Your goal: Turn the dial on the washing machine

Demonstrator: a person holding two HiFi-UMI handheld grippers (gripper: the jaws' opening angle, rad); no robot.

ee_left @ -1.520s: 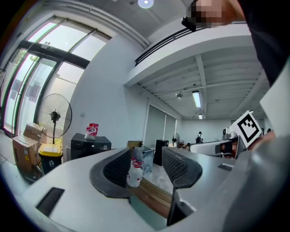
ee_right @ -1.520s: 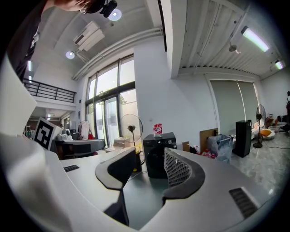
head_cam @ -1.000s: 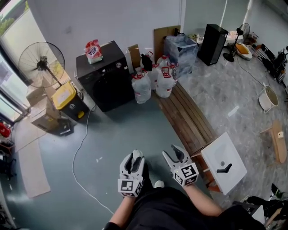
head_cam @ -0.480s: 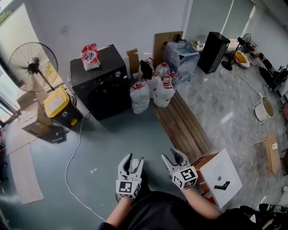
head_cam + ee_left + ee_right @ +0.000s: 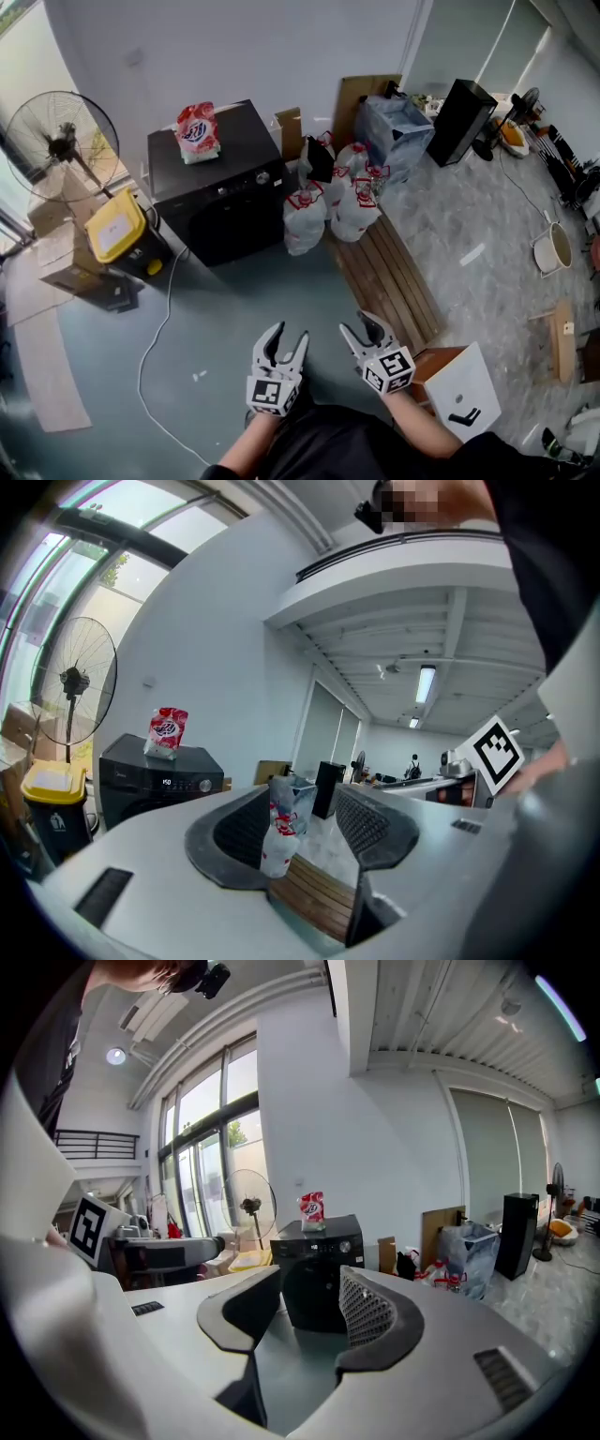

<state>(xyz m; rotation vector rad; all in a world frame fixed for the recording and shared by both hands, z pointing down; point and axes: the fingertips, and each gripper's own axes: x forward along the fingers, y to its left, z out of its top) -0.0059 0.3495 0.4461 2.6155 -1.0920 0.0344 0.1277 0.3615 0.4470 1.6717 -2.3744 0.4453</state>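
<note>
The black washing machine (image 5: 217,187) stands against the far wall, with a red-and-white detergent bag (image 5: 197,131) on top. Its small round dial (image 5: 263,177) sits on the front panel's right end. Both grippers hover low over the grey floor, far from the machine. My left gripper (image 5: 288,335) is open and empty; in its own view the machine (image 5: 155,782) and the dial (image 5: 206,786) lie off to the left. My right gripper (image 5: 359,325) is open and empty too, and points straight at the machine (image 5: 314,1241) and the dial (image 5: 345,1246).
A standing fan (image 5: 58,141) and a yellow-lidded bin (image 5: 117,230) are left of the machine. Tied bags and jugs (image 5: 333,202) crowd its right side. A wooden bench (image 5: 389,277) and a white box (image 5: 464,398) lie at right. A cable (image 5: 155,347) runs across the floor.
In the head view the machine has shifted right and slightly nearer. Both grippers stay open, held low in front of the body.
</note>
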